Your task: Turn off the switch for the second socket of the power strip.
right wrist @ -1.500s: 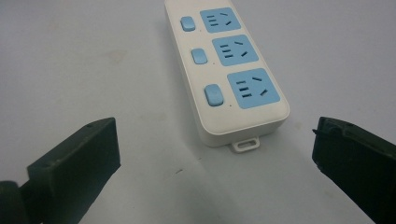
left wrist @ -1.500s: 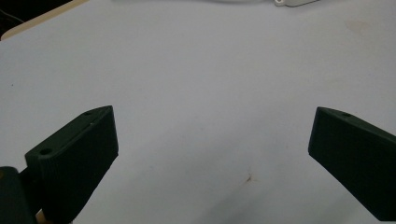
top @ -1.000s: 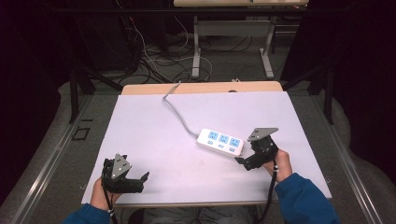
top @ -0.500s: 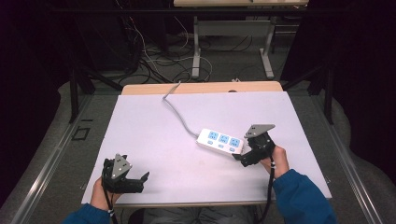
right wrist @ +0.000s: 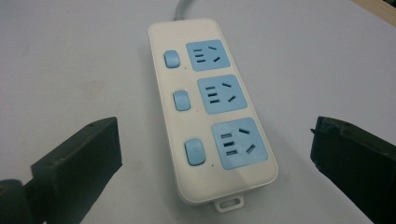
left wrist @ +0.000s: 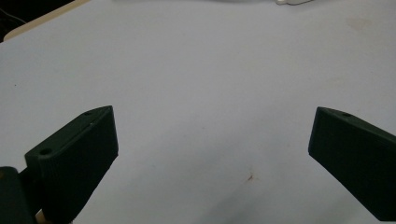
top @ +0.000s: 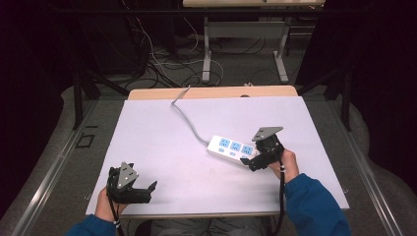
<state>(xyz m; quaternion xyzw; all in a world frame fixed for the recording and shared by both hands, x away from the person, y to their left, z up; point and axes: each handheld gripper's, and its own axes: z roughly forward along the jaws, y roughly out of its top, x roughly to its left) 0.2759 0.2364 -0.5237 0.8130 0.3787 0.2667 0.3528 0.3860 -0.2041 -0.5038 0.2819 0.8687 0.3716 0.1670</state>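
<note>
So the power strip (top: 232,149) was lying flat on the white table (top: 162,147), right of centre, with its grey cord (top: 189,119) running off toward the far edge. The right gripper (top: 250,162) sat at the strip's near end with its jaws spread wide. In the right gripper view, the strip (right wrist: 212,109) lay lengthwise between the two jaws, touching neither, with its three blue sockets and three switches facing up. The left gripper (top: 150,189) was well apart at the near left corner, jaws also wide open over bare table (left wrist: 210,84).
</note>
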